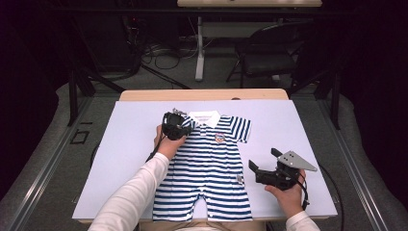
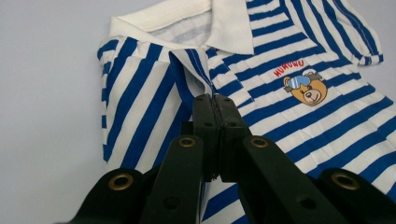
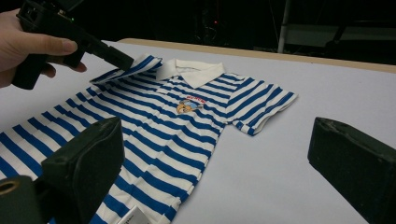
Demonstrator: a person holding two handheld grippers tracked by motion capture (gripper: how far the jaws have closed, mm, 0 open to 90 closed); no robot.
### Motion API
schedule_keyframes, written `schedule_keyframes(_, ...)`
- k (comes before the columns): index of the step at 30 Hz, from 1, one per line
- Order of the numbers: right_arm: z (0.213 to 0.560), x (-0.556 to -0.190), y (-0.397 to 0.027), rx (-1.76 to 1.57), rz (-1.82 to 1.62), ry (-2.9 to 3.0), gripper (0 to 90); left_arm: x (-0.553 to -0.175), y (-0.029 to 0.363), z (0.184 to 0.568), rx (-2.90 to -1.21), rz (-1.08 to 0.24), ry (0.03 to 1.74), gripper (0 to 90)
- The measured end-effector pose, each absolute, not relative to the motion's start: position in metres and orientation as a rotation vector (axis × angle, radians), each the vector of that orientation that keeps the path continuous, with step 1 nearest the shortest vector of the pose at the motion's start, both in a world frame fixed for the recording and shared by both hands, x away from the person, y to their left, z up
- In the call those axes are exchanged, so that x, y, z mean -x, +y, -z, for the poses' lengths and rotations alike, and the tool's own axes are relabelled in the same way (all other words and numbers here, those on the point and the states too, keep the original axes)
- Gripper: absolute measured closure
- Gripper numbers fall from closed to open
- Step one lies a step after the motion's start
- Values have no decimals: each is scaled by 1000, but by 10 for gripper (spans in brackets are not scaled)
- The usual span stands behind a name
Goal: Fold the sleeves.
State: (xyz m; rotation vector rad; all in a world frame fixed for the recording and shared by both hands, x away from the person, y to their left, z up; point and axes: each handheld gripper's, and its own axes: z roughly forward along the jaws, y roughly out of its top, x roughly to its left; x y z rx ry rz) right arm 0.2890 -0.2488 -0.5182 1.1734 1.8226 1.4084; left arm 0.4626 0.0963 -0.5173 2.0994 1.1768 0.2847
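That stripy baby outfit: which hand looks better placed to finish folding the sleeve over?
Probably the left. The left gripper is already shut on the left sleeve of the striped romper, lifted inward. The right gripper sits open beside the garment.

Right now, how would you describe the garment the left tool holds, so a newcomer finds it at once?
On the pale sheet covering the table lies a baby romper with blue and white stripes and short legs. It has a white collar and a small bear badge on the chest. The left tool pinches its folded-in sleeve beside the collar.
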Motion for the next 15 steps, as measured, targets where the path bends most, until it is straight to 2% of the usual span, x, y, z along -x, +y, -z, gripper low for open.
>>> schedule_keyframes(15, 518, -289, -249, -1175, -1410, 1824, 33, -458, 90, 533, -2154, -258, 1154, 891)
